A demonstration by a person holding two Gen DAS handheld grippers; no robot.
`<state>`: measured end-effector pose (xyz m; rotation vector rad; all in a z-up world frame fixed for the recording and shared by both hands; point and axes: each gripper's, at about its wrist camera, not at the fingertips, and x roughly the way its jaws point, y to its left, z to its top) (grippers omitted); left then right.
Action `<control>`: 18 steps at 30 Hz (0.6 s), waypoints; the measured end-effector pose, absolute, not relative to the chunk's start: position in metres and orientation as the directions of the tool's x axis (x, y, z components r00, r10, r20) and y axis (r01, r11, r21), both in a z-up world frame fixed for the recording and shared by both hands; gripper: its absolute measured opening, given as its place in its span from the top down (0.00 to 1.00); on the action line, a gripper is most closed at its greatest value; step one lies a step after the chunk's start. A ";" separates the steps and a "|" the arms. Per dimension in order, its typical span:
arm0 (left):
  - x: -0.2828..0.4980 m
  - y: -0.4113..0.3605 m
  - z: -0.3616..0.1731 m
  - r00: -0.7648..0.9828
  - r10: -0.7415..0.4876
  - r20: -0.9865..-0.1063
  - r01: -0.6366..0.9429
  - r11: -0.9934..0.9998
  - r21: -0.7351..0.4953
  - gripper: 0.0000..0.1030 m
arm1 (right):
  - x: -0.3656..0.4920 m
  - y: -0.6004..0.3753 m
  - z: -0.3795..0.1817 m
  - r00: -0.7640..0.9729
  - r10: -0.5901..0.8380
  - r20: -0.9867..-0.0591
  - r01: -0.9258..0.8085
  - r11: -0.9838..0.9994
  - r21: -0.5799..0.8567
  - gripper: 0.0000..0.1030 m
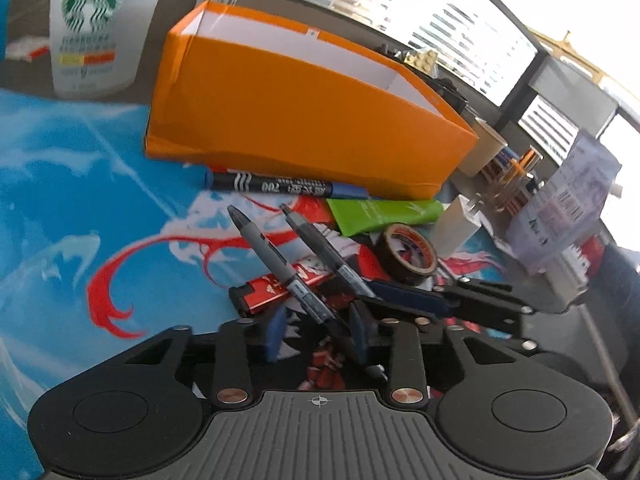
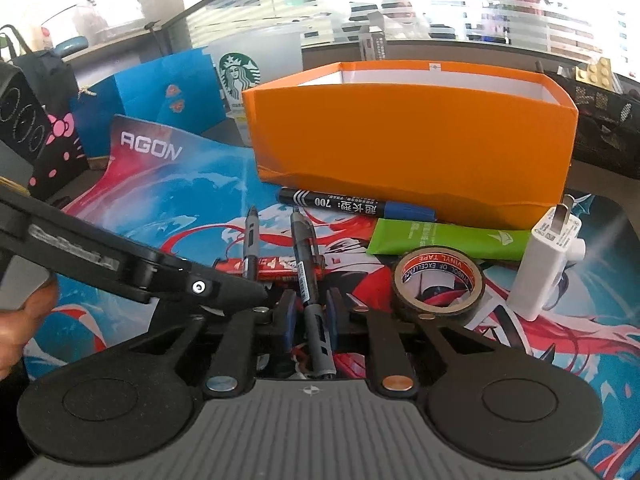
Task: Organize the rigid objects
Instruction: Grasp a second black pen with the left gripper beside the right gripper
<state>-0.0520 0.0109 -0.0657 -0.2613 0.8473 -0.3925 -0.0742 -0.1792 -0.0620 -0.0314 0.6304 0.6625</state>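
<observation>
Two hand-held grippers at work in front of the orange box (image 2: 400,140), which stands open-topped at the far side of the printed mat (image 2: 180,208) as the likely bin for the loose items. The right hand-held gripper (image 2: 310,312) is clamped narrow on a grey pen (image 2: 304,248), pads pressing both sides of the barrel near its rear end, so the tip points toward the orange box for an end-first drop. The left hand-held gripper (image 1: 318,334) stands narrow but not closed: a second grey pen (image 1: 272,256) lies between its pads against one, with mat showing at the other. That pen rests across the red lighter (image 1: 260,294), which props its tip up. The black marker (image 2: 340,202) lies touching the orange box's near wall; the green tube (image 2: 440,240), tape roll (image 2: 438,280) and white charger (image 2: 544,256) wait just in front of the orange box
</observation>
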 end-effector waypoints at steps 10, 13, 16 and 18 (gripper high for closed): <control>-0.038 0.006 -0.065 0.669 -0.325 -0.668 0.255 0.945 -0.204 0.69 | -0.088 -0.150 -0.062 0.648 0.491 -0.581 -0.641 0.765 -0.069 0.83; -0.033 0.007 -0.063 0.651 -0.329 -0.685 0.264 0.943 -0.203 0.69 | -0.086 -0.146 -0.063 0.656 0.489 -0.575 -0.633 0.771 -0.067 0.83; -0.030 0.012 -0.063 0.638 -0.349 -0.687 0.272 0.936 -0.223 0.73 | -0.086 -0.144 -0.064 0.664 0.486 -0.568 -0.625 0.778 -0.063 0.90; -0.030 0.015 -0.063 0.633 -0.359 -0.686 0.282 0.932 -0.228 0.77 | -0.085 -0.144 -0.064 0.668 0.485 -0.565 -0.618 0.784 -0.058 0.90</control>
